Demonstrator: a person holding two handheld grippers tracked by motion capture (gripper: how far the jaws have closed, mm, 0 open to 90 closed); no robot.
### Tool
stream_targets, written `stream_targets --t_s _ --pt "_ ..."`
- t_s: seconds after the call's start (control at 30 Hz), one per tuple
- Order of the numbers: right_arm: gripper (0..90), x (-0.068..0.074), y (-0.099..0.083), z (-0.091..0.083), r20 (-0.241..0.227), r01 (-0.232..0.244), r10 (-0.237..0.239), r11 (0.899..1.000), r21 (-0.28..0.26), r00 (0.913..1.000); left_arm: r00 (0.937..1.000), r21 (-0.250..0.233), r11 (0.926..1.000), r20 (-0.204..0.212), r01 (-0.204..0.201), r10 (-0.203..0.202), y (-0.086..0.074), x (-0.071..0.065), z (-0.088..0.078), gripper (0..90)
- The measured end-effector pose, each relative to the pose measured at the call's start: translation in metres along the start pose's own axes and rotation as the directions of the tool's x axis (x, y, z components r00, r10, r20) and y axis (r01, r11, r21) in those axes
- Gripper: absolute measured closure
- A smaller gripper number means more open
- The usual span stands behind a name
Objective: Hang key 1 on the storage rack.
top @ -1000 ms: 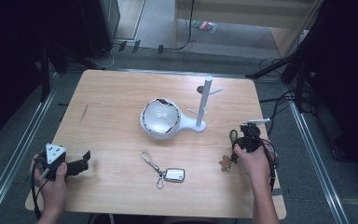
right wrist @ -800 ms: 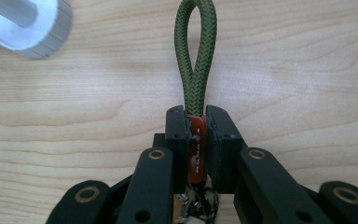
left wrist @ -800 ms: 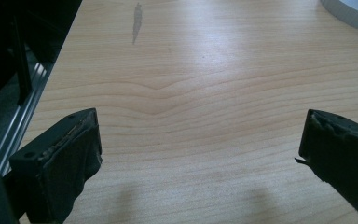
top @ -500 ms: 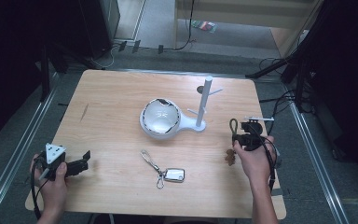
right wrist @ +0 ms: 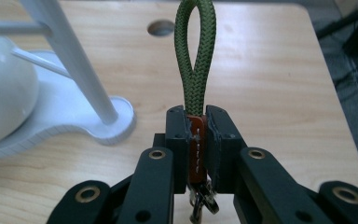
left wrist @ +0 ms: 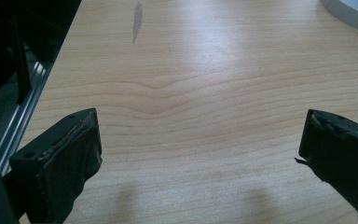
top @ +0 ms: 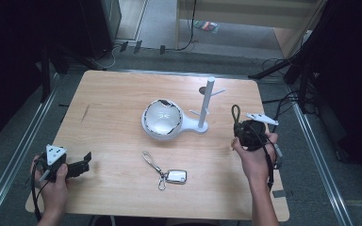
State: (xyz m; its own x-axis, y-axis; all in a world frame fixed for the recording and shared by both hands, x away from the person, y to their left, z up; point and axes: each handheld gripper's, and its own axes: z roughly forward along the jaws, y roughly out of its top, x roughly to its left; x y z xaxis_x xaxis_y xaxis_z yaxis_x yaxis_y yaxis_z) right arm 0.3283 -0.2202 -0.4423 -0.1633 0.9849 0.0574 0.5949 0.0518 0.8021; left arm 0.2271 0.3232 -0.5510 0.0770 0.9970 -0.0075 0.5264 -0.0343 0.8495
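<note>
Your right gripper [right wrist: 198, 140] is clamped on the green cord loop's [right wrist: 196, 51] leather tab [right wrist: 196, 149], at 3 o'clock from the white stand [top: 206, 103]. It's light and floppy; keep gripping the stiffer tab. Your left gripper [left wrist: 200, 154] is open, empty.

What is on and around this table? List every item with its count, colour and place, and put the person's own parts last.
Table: one, light wood, centre of the high view, round hole near its far edge.
Peg stand: one, white, upright post with side pegs, right of the table's middle.
Dome: one, white and glossy, on the stand's base, left of the post.
Key fob: one, silver, near edge, joined to a thin strap and rings.
Keychain loop: one, green braided cord with a brown tab and metal clip, clamped upright in the right gripper.
Left gripper: one, black, open over bare wood at the near left corner.
Right gripper: one, black, shut on the brown tab.
Hands: two, one holding each gripper.
</note>
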Motion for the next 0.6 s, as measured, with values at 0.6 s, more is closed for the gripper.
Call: stream_targets --t_s 0.6 --pt "81.3 0.017 0.012 -0.008 0.028 0.043 -0.038 0.976 -0.216 0.9989 0.9996 -0.018 0.9998 0.028 -0.002 0.002 -0.002 0.001 -0.004 0.0"
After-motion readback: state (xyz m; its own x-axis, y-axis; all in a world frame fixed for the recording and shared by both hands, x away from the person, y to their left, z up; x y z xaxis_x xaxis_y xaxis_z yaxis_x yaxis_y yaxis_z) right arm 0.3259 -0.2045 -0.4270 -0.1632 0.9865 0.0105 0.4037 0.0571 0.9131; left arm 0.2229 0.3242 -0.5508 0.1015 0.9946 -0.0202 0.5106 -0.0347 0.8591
